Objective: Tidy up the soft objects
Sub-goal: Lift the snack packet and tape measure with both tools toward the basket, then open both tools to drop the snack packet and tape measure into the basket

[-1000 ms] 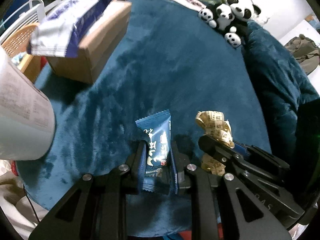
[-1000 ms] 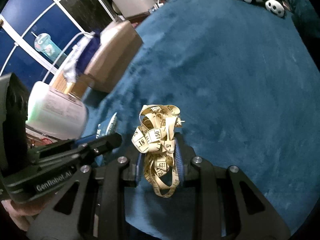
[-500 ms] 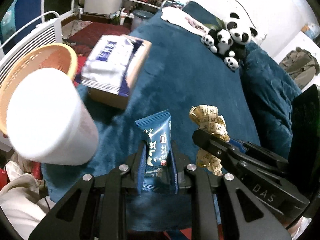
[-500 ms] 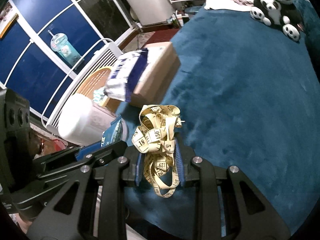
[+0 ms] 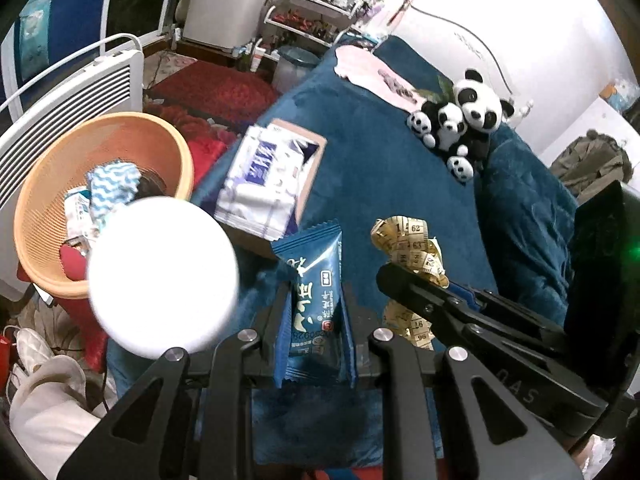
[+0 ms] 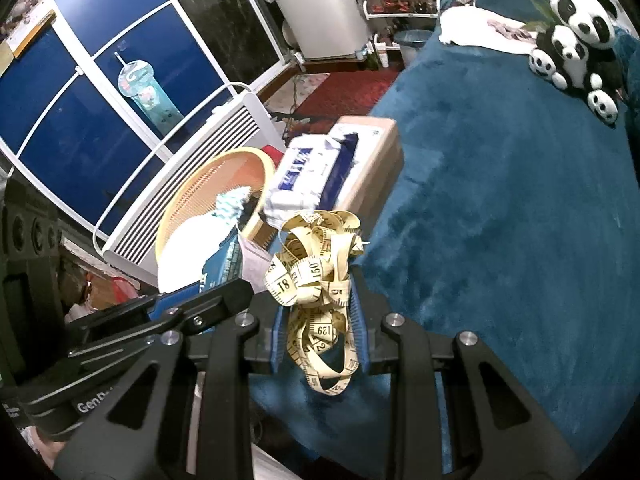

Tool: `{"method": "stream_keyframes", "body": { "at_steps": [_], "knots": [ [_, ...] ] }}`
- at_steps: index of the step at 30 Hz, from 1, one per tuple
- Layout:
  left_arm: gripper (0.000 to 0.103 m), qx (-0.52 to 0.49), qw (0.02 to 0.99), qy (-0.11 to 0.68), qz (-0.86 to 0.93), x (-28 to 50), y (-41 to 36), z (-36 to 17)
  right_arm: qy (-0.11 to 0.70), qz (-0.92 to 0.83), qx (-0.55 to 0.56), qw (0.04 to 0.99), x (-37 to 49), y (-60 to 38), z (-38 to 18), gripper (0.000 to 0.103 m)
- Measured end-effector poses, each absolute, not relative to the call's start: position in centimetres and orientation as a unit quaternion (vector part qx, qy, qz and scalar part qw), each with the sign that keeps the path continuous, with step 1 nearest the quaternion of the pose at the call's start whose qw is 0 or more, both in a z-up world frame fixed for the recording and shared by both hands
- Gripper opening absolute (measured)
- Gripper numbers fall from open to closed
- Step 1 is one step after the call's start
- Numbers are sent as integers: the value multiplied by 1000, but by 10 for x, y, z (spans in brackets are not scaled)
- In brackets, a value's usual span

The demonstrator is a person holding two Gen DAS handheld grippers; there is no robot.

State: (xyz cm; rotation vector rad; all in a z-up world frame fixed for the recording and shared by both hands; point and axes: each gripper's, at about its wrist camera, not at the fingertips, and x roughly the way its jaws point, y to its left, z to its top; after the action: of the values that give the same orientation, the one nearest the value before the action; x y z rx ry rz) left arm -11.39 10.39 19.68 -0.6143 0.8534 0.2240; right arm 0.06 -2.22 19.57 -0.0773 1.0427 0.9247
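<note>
Both of my grippers had lifted higher above the bed (image 6: 500, 200), bringing the orange basket (image 5: 48, 184) into view. Left gripper (image 5: 316, 320) clenched the blue snack packet (image 5: 316, 300); right gripper (image 6: 320, 320) clenched the tangled measuring tape (image 6: 320, 280).

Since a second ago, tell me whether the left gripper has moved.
Yes. The left gripper, shut on the blue packet, has risen and backed away from the bed, toward the orange basket.

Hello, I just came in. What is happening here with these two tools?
A person is tidying soft things. The left hand-held gripper is shut on a blue snack packet, and the right hand-held gripper is shut on a tangled yellow measuring tape. Both are held above the blue blanket, near an orange basket that already holds some items.
</note>
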Motion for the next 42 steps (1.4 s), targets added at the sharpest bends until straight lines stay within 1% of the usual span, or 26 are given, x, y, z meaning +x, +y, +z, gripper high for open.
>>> {"method": "stream_keyframes", "body": {
  "at_steps": [7, 14, 25, 29, 30, 31, 32, 33, 34, 35, 36, 38, 42],
  "knots": [
    [21, -323, 858, 379, 124, -131, 145, 208, 470, 446, -47, 760, -8, 11, 208, 28],
    [21, -356, 848, 357, 163, -153, 194, 208, 461, 474, -58, 748, -14, 58, 218, 28],
    [21, -391, 820, 347, 231, -182, 267, 190, 463, 523, -72, 712, -26, 144, 220, 28],
    [21, -396, 813, 347, 248, -185, 285, 182, 471, 529, -77, 701, -28, 162, 212, 30],
    [23, -396, 811, 348, 252, -185, 290, 179, 473, 530, -75, 700, -27, 166, 210, 31],
    [28, -397, 809, 351, 254, -184, 294, 177, 475, 529, -75, 699, -25, 169, 208, 33],
    [49, -400, 806, 354, 254, -184, 298, 174, 479, 525, -75, 699, -22, 170, 206, 42],
    [76, -403, 803, 355, 257, -184, 302, 172, 484, 521, -72, 699, -19, 172, 203, 58],
    [86, -403, 801, 353, 267, -186, 305, 171, 490, 517, -63, 699, -16, 172, 201, 66],
    [98, -403, 802, 349, 271, -188, 307, 170, 494, 513, -53, 700, -13, 171, 200, 84],
    [101, -402, 801, 348, 274, -190, 307, 169, 495, 509, -49, 703, -11, 170, 200, 95],
    [102, -397, 797, 356, 283, -191, 308, 166, 490, 504, -48, 709, -11, 169, 201, 99],
    [102, -389, 791, 367, 298, -191, 309, 162, 495, 500, -56, 708, -12, 166, 200, 103]
  ]
}}
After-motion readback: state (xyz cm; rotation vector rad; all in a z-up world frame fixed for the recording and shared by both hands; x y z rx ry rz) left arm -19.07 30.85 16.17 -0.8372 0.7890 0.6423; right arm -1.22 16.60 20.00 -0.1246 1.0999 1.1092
